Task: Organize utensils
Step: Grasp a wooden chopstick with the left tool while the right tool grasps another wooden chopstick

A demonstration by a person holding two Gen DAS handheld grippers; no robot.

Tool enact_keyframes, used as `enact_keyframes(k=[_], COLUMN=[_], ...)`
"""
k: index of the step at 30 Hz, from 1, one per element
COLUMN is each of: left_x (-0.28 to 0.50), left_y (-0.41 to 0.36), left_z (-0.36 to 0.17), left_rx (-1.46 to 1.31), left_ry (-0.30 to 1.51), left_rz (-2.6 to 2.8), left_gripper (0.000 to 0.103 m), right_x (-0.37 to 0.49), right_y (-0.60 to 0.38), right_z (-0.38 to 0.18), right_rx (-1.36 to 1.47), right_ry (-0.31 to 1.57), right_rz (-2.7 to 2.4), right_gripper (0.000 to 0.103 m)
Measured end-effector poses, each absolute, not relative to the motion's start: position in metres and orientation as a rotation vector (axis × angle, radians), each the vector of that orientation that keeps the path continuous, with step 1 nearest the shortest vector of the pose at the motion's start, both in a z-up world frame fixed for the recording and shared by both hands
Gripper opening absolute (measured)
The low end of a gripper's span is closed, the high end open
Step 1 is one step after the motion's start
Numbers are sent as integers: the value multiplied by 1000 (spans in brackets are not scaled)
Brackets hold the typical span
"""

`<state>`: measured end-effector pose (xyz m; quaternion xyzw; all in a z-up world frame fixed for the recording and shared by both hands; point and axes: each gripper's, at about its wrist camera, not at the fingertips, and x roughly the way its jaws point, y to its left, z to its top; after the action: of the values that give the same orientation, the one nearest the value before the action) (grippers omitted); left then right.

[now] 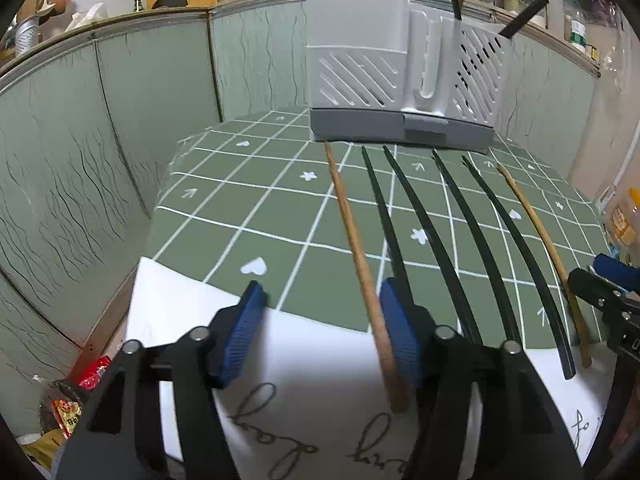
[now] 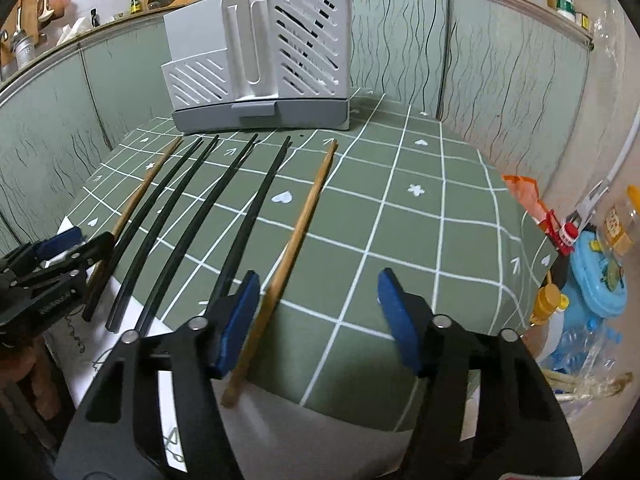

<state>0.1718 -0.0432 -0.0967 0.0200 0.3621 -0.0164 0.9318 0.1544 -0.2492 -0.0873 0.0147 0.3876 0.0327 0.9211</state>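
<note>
Several chopsticks lie side by side on the green checked tablecloth [image 1: 224, 216], pointing at a white slotted utensil holder [image 1: 400, 68] at the back. In the left wrist view my left gripper [image 1: 320, 312] is open; a wooden chopstick [image 1: 360, 264] lies just inside its right finger, black chopsticks [image 1: 452, 240] beyond. In the right wrist view my right gripper [image 2: 316, 304] is open; the other wooden chopstick [image 2: 296, 236] lies just inside its left finger. The holder [image 2: 260, 60] has several chopsticks standing in it. The left gripper [image 2: 60, 264] shows at the far left.
A grey-green panel wall [image 1: 100, 140] surrounds the table at the back and sides. White cloth with script [image 1: 300, 400] hangs over the near edge. Bottles and blue plastic items [image 2: 592, 280] crowd the right side. Snack packets [image 1: 80, 392] lie low on the left.
</note>
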Motion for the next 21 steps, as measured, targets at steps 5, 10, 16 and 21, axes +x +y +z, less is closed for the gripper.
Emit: enact_keyframes(k=[5,10,16,21], left_x=[172,169,169,168], left_y=[-48,-52,-50,-45], left_z=[-98,-99,-99,-94], left_rx=[45,52,54,28], left_ry=[738,714,705,721], left_rz=[-36,-5,5,-8], left_gripper=[42,13,8,8], right_x=[152,148,147,147], right_y=[-240,-235,-240,-246], right_z=[-93,-94,-92,-90], right_rx=[21,-17,-12,12], right_ry=[798,781,777,782], right_rz=[68,2,-37,-25], right_gripper=[40,23,7,6])
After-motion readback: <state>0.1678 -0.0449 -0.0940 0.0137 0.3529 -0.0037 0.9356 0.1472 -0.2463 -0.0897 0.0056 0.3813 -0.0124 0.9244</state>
